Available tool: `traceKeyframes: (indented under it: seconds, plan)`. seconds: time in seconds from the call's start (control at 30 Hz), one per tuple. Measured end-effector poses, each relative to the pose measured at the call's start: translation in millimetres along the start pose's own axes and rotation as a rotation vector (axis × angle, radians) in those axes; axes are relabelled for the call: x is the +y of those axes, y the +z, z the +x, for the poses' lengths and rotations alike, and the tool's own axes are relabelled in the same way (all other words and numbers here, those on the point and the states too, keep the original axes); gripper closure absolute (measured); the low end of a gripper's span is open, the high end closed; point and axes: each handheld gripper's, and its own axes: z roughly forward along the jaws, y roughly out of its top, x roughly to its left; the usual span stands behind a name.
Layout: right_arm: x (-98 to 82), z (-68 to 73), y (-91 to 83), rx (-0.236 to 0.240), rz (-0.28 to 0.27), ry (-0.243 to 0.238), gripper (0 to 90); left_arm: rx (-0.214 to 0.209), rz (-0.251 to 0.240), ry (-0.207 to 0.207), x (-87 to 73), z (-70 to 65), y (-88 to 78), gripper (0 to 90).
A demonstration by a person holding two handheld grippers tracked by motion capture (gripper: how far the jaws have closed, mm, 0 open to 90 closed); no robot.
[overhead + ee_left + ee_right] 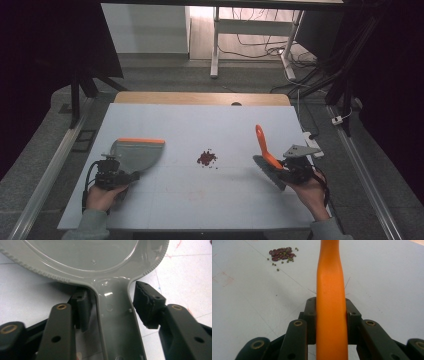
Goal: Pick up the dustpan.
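Observation:
A grey dustpan (137,152) with an orange front lip lies on the white table at the left. Its handle (116,322) runs between the jaws of my left gripper (124,175) (112,300). The pads (147,305) stand close on both sides of the handle, with a narrow gap at each. My right gripper (280,167) (331,312) is shut on the orange handle of a brush (262,145) (330,277), whose grey head hangs below the hand. A small pile of dark red and green beans (206,158) (282,255) lies mid-table between the two tools.
The white tabletop (200,125) ends in a wooden strip at its far edge. Metal rails run along both sides of the table. Beyond it are a white desk frame (215,45) and loose cables on the floor.

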Motion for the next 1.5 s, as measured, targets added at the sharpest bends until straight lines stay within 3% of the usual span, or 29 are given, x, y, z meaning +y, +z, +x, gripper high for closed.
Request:
traceKeyframes:
  seconds: [0.1,0.33,0.57,0.73,1.13,1.5]
  plan:
    - [0.0,0.0,-0.3,-0.001,0.0,0.001,70.4,-0.003,-0.005,-0.008,-0.2,1.1,0.4,56.0]
    - [0.0,0.1,0.2,-0.001,0.001,-0.001,70.4,-0.014,-0.017,-0.026,-0.6,4.7,-0.1,59.8]
    - [-0.2,-0.3,-0.1,-0.002,-0.001,0.002,70.4,-0.03,-0.024,-0.018,-0.9,8.0,-1.9,61.1]
    - [-0.2,-0.3,0.2,-0.003,-0.001,0.001,70.4,-0.04,-0.029,0.003,-1.0,9.1,-3.5,61.2]
    - [1.0,-0.1,-2.0,-0.007,-0.01,-0.002,70.4,-0.069,-0.094,0.066,-1.6,11.3,-15.3,61.2]
    - [2.1,0.4,-2.9,-0.008,-0.018,-0.002,70.4,-0.102,-0.111,0.169,-0.2,8.9,-24.5,61.3]
